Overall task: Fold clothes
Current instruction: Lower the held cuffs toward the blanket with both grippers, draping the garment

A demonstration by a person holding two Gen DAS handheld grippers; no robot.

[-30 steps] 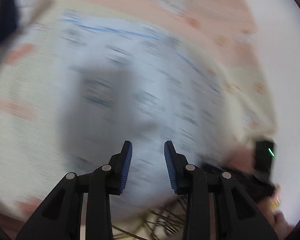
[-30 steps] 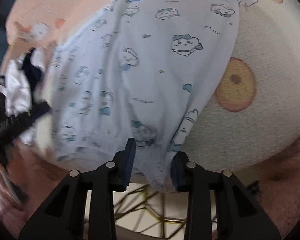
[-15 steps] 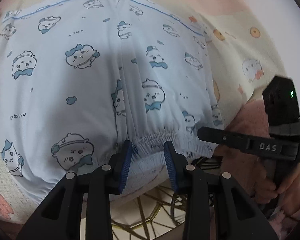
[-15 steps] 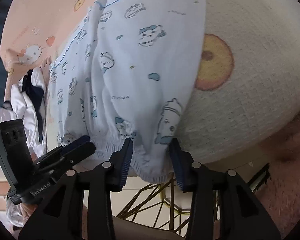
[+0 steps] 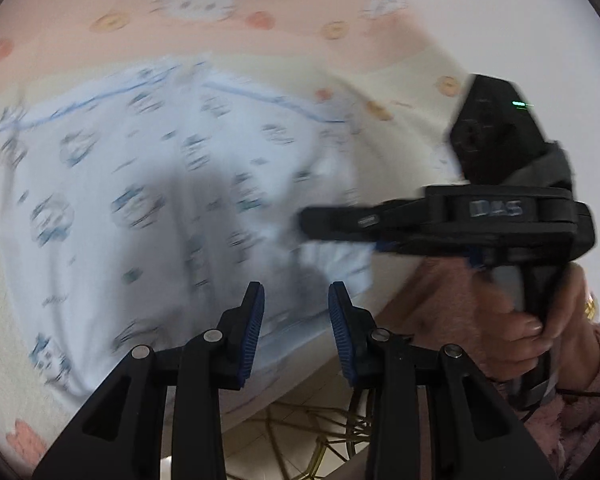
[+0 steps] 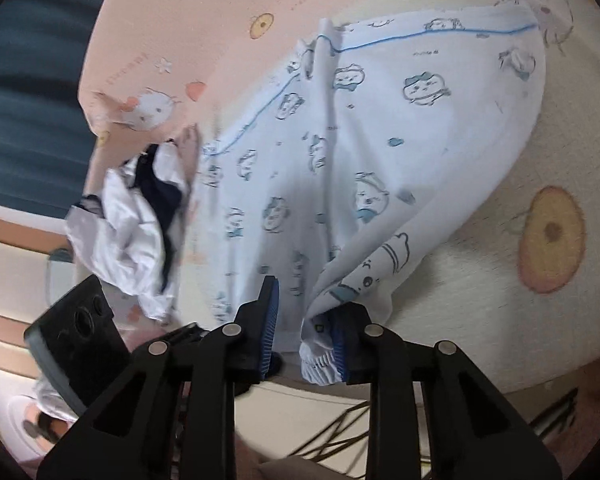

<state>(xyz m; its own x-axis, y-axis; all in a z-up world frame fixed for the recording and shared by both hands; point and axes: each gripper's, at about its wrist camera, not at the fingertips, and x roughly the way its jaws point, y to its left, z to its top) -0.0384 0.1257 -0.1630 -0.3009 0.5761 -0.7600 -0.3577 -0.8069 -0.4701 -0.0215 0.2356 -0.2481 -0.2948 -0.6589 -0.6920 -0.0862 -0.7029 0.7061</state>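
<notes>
The pale blue printed shorts (image 6: 360, 168) lie spread on the bed (image 6: 520, 300). The right tool (image 6: 305, 322) is closing with their hem between its jaws; the left tool (image 5: 296, 328), spread and opening, hovers over the waistband edge.

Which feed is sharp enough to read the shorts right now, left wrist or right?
Left wrist: the printed shorts are smeared by motion blur, with a dark shadow across the middle. Right wrist: the print is crisp near the centre, and only the left edge is slightly blurred. Both views bulge with fisheye distortion.
</notes>
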